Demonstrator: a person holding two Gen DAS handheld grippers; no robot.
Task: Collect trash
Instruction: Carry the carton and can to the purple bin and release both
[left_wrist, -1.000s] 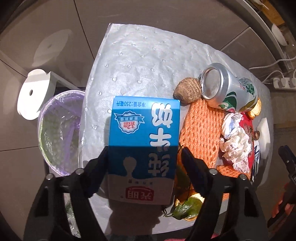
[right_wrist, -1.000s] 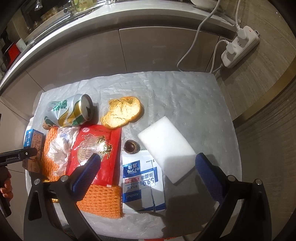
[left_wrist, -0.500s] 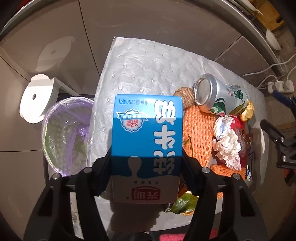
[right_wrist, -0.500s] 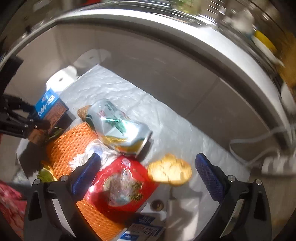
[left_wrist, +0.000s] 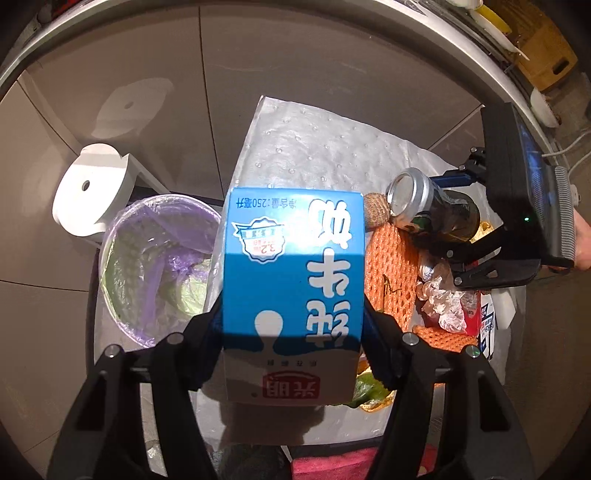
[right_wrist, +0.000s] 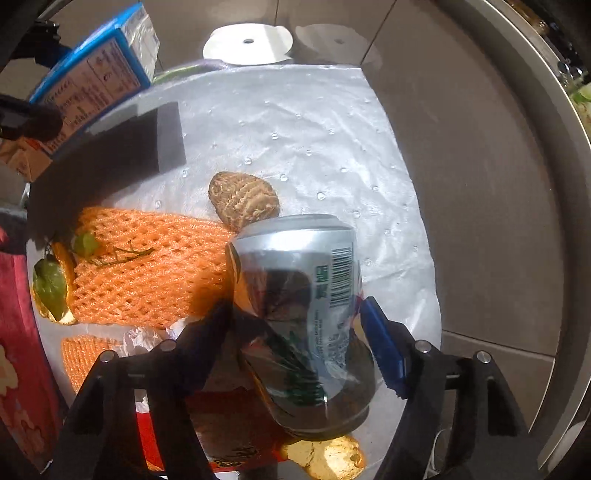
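Grey cabinet fronts rise behind a small surface (left_wrist: 325, 147) covered in dimpled silver sheeting, with litter crowded at one end. The left gripper (left_wrist: 293, 332) is clamped on a blue milk carton (left_wrist: 291, 273), its pads pressed against the carton's two sides, and the carton is lifted clear of the sheeting. Below and to the left of that gripper stands a bin (left_wrist: 155, 266) lined with a purple bag, and a white lid (left_wrist: 88, 188) lies just beyond it. To its right lies an orange foam net (left_wrist: 391, 266).

The right gripper (right_wrist: 295, 332) points straight down over a silver drink can (right_wrist: 299, 314) lying on its side. Its jaws are closing with the can between them; the left pad meets the can, the blue right pad (right_wrist: 382, 347) sits just at its edge. Ahead of this gripper rests a brown knitted piece (right_wrist: 243, 201), touching the can's far end. To the left spreads the foam net with green leaves (right_wrist: 50, 286) at its far edge. A red wrapper (right_wrist: 221, 435) and a bread piece (right_wrist: 328, 458) lie under the gripper's near side.
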